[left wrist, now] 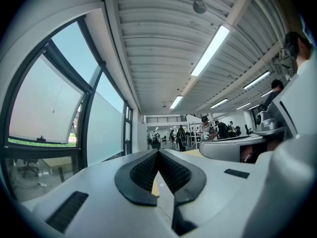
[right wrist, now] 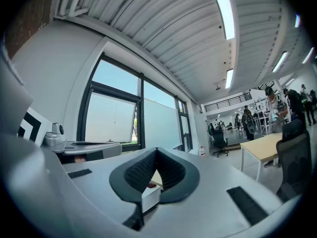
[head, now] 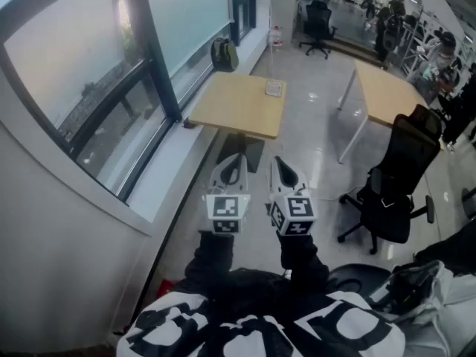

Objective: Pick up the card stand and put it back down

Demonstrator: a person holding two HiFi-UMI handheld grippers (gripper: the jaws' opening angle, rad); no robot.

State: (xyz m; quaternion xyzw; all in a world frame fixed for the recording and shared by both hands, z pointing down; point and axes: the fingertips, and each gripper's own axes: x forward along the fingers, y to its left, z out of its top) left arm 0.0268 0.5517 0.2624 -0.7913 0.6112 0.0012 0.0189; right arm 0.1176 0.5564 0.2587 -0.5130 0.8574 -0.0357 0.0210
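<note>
Both tongs sit pressed together with nothing between them: left gripper [head: 235, 162], right gripper [head: 278, 163]. The card stand [head: 274, 88] (small, pale) sits on the table [head: 230, 114] at twelve o'clock, well apart. Arriving unopened would likely topple it.

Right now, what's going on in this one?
A person holds the left gripper and the right gripper level and side by side, both shut and empty. Ahead is a wooden table by the window, with a small item, probably the card stand, near its far right corner. Neither gripper is near it, so the pick-up has not begun. A black office chair stands to the right.
</note>
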